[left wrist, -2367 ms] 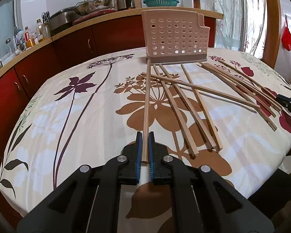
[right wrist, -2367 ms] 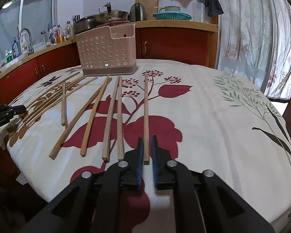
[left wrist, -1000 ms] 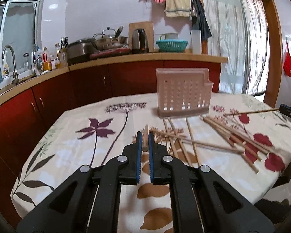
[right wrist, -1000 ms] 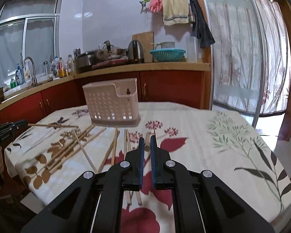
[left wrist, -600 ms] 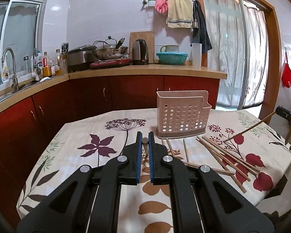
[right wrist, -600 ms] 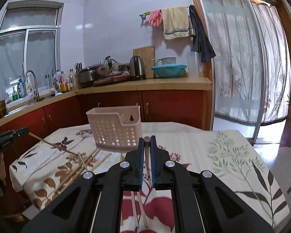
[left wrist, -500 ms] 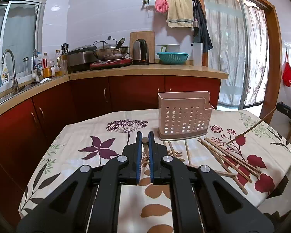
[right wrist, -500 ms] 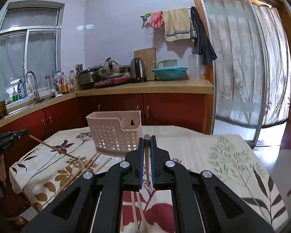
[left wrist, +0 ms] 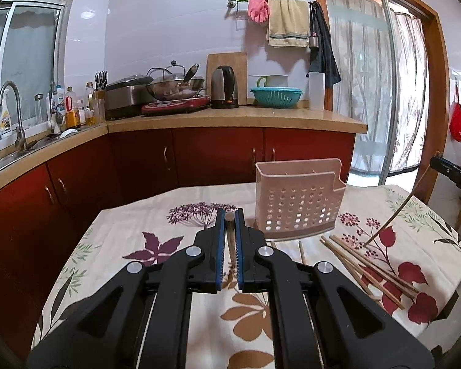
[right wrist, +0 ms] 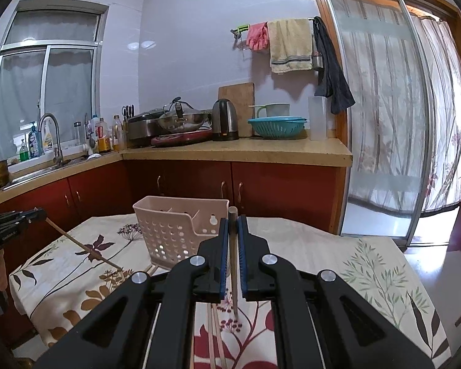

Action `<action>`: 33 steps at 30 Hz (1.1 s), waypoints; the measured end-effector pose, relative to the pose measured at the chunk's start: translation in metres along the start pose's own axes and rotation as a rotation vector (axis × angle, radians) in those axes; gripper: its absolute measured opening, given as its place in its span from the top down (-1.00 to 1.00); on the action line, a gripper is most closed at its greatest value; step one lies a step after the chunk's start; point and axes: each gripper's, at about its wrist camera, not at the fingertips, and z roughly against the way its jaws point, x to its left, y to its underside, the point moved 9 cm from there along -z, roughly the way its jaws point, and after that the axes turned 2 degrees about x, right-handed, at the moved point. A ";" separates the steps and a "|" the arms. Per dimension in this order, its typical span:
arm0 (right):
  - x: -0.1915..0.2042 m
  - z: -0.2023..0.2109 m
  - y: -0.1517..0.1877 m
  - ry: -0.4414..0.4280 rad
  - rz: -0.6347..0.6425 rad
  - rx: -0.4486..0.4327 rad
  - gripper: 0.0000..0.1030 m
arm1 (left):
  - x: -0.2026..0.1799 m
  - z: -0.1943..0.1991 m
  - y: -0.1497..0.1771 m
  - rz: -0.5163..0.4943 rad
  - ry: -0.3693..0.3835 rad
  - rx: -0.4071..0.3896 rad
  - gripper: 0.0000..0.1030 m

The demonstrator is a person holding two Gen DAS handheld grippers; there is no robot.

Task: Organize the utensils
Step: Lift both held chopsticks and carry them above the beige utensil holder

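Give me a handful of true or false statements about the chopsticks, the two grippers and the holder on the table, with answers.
1. Each gripper is clamped on one chopstick. True: left gripper, right gripper.
2. The pink holder lies tipped on its side. False: it stands upright on the tablecloth.
3. Loose chopsticks lie on the cloth. True.
4. The holder is packed with chopsticks. False: none stick out of it.

Left gripper clamps chopstick; basket beyond.
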 end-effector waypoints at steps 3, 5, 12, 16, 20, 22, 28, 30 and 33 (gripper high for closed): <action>0.000 -0.005 -0.003 0.001 0.000 -0.006 0.86 | -0.001 -0.005 -0.007 -0.001 0.001 -0.013 0.87; -0.001 -0.010 -0.006 0.002 0.001 -0.010 0.86 | -0.001 -0.009 -0.012 -0.001 0.001 -0.024 0.87; -0.002 -0.022 -0.014 0.006 -0.005 -0.021 0.86 | -0.002 -0.024 -0.027 0.001 0.005 -0.043 0.87; -0.002 -0.021 -0.021 -0.002 -0.018 -0.028 0.86 | -0.001 -0.026 -0.034 0.002 0.017 -0.046 0.87; -0.002 -0.020 -0.028 -0.018 -0.030 -0.035 0.86 | 0.000 -0.023 -0.043 0.009 0.037 -0.046 0.87; -0.001 -0.018 -0.035 -0.026 -0.032 -0.046 0.86 | 0.001 -0.020 -0.052 0.020 0.055 -0.051 0.87; 0.006 -0.012 -0.066 -0.059 -0.026 -0.101 0.86 | -0.006 -0.008 -0.094 0.008 0.102 -0.112 0.87; 0.008 -0.011 -0.079 -0.068 -0.023 -0.121 0.86 | -0.010 -0.005 -0.108 -0.001 0.116 -0.135 0.87; 0.012 -0.011 -0.099 -0.085 -0.019 -0.157 0.86 | -0.018 0.000 -0.134 -0.031 0.123 -0.181 0.87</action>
